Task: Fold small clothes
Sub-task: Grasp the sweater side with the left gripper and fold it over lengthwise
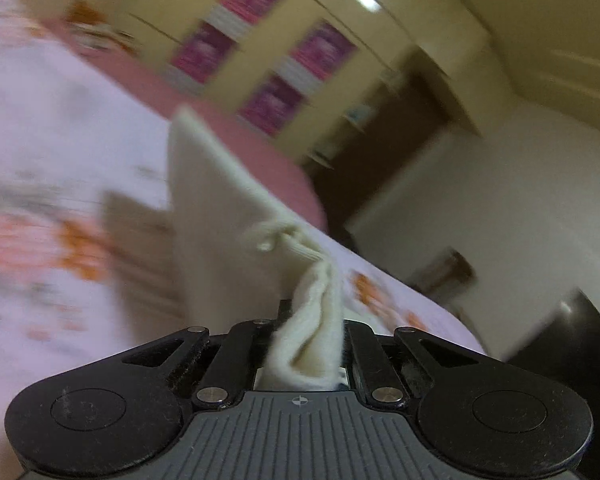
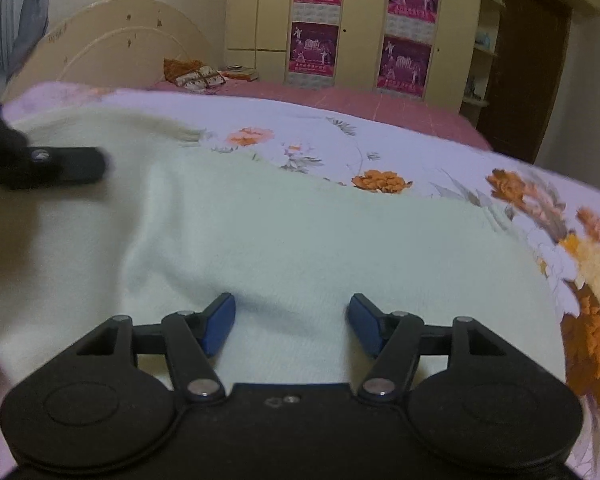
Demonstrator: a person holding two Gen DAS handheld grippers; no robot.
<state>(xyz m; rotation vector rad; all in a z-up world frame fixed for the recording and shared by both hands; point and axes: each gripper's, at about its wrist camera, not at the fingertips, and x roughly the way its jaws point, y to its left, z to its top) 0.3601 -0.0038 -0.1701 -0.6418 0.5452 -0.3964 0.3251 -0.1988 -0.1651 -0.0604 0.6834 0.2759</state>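
A cream-white knit garment (image 2: 300,248) lies spread on a floral bedsheet (image 2: 308,136). My left gripper (image 1: 308,344) is shut on a bunched edge of the garment (image 1: 228,216) and holds it lifted above the bed; the cloth hangs taut from the jaws. The view is blurred by motion. My right gripper (image 2: 291,322) is open, its blue pads (image 2: 220,324) spread wide just over the flat cloth, holding nothing. The left gripper also shows as a dark shape in the right wrist view (image 2: 44,166), at the garment's far left.
The bed has a cream curved headboard (image 2: 112,44) and a pink sheet (image 2: 340,100) at the far side. Folded cloth items (image 2: 196,74) sit near the headboard. A yellow wardrobe with magenta posters (image 2: 360,28) stands behind; a dark door (image 2: 528,68) is at right.
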